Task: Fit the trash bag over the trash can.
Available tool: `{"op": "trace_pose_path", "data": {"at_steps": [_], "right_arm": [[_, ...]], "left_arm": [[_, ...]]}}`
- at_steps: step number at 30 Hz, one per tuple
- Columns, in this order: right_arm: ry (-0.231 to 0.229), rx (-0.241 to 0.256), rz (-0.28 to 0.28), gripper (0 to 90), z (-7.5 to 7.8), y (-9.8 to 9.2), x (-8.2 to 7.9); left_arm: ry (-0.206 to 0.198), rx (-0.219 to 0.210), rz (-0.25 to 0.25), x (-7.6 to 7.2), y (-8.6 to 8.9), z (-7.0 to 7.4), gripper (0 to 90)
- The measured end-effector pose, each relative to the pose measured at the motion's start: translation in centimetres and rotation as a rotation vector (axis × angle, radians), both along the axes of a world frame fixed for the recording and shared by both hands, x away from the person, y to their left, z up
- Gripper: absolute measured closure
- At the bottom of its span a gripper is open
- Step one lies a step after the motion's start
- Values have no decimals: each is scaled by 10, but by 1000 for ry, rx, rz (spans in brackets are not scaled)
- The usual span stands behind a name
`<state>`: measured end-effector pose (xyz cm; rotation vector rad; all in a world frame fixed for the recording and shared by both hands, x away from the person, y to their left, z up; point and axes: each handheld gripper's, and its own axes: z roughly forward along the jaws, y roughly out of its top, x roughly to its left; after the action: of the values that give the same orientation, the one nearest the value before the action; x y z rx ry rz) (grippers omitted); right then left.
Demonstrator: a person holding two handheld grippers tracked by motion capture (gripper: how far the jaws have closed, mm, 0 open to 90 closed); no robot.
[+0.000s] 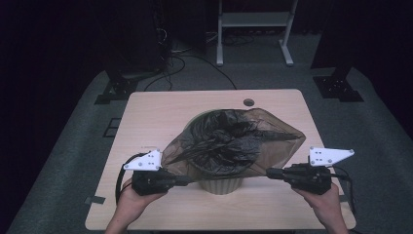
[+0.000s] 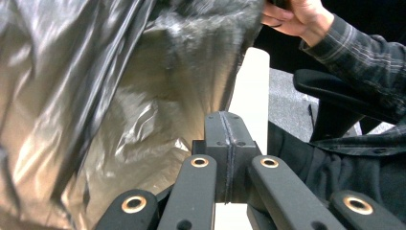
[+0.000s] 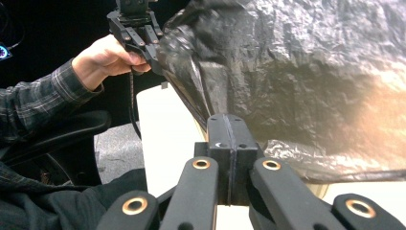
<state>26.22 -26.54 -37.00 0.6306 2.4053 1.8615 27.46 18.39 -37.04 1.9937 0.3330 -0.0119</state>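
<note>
Over the small ribbed bin [image 1: 221, 184] mid-table, both grippers, left [image 1: 187, 181] and right [image 1: 269, 171], are clamped tight on opposite edges of the black bin liner [image 1: 229, 141]; pull evenly outward and down to seat the rim without tearing.

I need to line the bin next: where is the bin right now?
In the high view the bin stands at the table's near middle, under the black bag, between both grippers.

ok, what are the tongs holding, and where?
Both hold the black bin bag by its rim: left tongs on its left edge, right tongs on its right.
</note>
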Motion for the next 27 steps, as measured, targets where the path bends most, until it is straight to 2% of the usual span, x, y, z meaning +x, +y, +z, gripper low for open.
{"op": "trace_pose_path", "data": {"at_steps": [2,3,9,10,16,21,22,23,26,27], "right_arm": [[18,1,2,900,-7,1,2],[33,-17,-2,900,-13,3,4],[66,-41,-4,900,-28,6,7],[78,-57,-7,900,-35,8,8],[99,-84,-13,900,-46,12,10],[137,-120,-16,900,-60,15,12],[137,-120,-16,900,-60,15,12],[145,-140,-15,900,-64,17,13],[146,-148,-12,900,-66,19,13],[141,-148,-12,888,-65,18,12]], "left_arm": [[4,13,9,2,1,-6,898],[12,11,8,4,2,-11,898],[25,20,17,5,4,-23,898],[21,21,19,5,5,-26,898],[37,41,32,7,5,-40,898],[52,101,49,8,4,-54,898],[52,101,49,8,4,-54,897],[63,113,55,9,5,-58,897],[57,107,48,6,7,-59,888],[53,103,36,4,7,-58,828]]}}
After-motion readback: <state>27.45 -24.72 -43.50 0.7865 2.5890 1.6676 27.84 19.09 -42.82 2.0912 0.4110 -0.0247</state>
